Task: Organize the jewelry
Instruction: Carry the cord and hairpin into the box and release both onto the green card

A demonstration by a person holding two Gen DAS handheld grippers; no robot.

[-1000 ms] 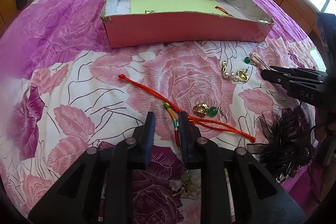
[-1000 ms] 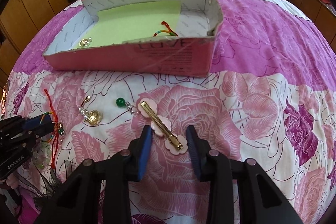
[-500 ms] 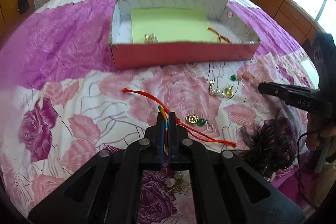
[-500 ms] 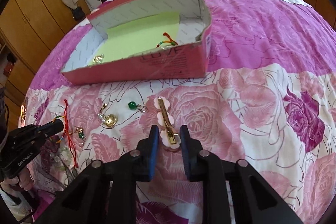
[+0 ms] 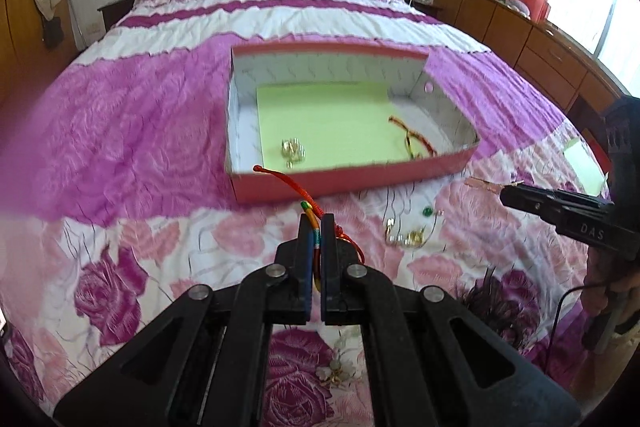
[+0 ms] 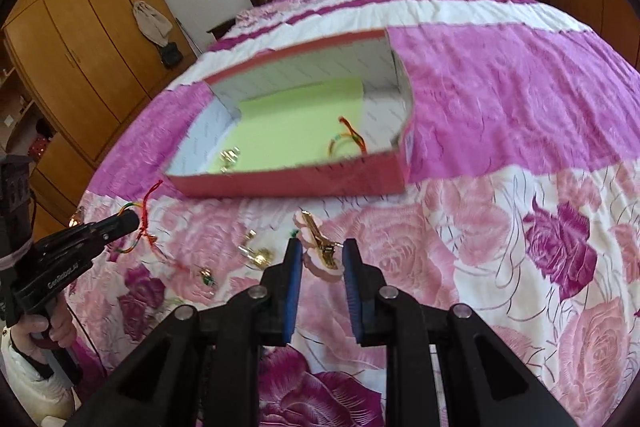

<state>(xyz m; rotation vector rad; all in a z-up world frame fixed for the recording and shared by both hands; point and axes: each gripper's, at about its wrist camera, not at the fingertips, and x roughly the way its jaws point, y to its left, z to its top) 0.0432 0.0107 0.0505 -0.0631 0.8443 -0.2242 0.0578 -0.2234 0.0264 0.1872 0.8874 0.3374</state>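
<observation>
While both grippers are held over the floral bedspread [image 5: 132, 131], the left gripper [image 5: 316, 227] is seen with its fingers pressed together on a red braided cord [image 5: 316, 223]. Its red end pokes out toward 11 o'clock, and the rest trails off at the right of the fingers. In the right wrist view that same cord [image 6: 145, 211] is seen hanging from the left gripper [image 6: 130, 221] at about 9 o'clock, lifted clear of the bed.

Straight ahead at 12 o'clock, a shallow red box [image 5: 340, 183] is sat on the bed, lined with a green sheet [image 5: 328, 123]. Inside it, a small gold piece [image 5: 293, 148] is parked near the front wall, and a second red cord [image 5: 412, 139] is lying over toward the right wall.

Out on the bedspread at roughly 2 o'clock from the left fingers, a pearl-and-gold earring [image 5: 406, 237] is left lying, with a green bead [image 5: 427, 212] just beside it. A dark feathery hair piece [image 5: 496, 303] is seen at 4 o'clock, near the bed edge.

Over on the right, the right gripper [image 6: 318, 251] is shown with its fingers partly closed and pinching a gold clip with pink flowers [image 6: 320, 247]. The clip is held tilted, its far end pointing to 11 o'clock. In the left wrist view the same clip [image 5: 486, 183] is seen sticking out of the right gripper [image 5: 506, 191] at 3 o'clock.
</observation>
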